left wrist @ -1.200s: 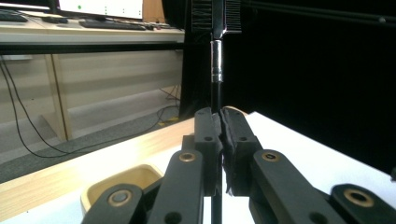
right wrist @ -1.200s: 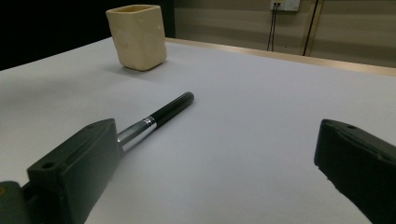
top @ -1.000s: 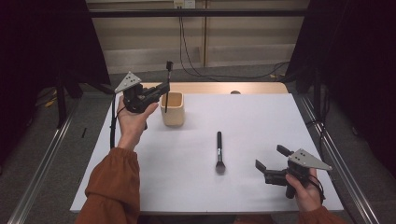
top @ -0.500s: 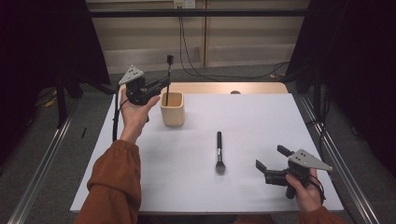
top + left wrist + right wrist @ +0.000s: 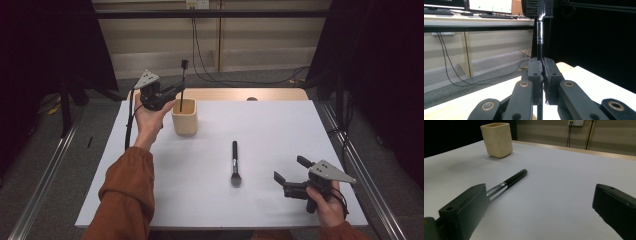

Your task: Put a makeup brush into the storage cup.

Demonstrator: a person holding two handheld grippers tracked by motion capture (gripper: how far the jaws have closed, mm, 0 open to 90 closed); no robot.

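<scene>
Item one: left claw [image 5: 176, 91], upper left of centre in the high view, borne by the left hand [image 5: 148, 116] on an orange sleeve [image 5: 125, 195]; jaws clenched on the thin black handle of an upright brush [image 5: 182, 85], bristle head up. In the left gripper view the left claw [image 5: 542, 72] shows both pads pressed to the brush [image 5: 539, 30] handle, its silver ferrule and dark flat head near the top edge of the frame. In the high view the lower end of the handle is lowered into the mouth of the cup; whether it touches the bottom cannot be told. Item two: cream square cup [image 5: 184, 116], upright on the tabletop [image 5: 280, 130], just right of the left hand, in the upper left part of the white surface; in the right gripper view the cup [image 5: 497, 140] sits at the upper left. Item three: second brush [image 5: 234, 163], black handle, silver ferrule, bristles toward the bottom edge, lying flat at centre frame, well apart from the cup; in the right gripper view the second brush [image 5: 507, 183] lies left of centre, partly behind the left jaw. Item four: right claw [image 5: 288, 170], lower right of the high view, held by the right hand [image 5: 326, 205], jaws released and spread wide, nothing between them; the right claw [image 5: 539, 202] points across bare tabletop, near the second brush but apart from it.
</scene>
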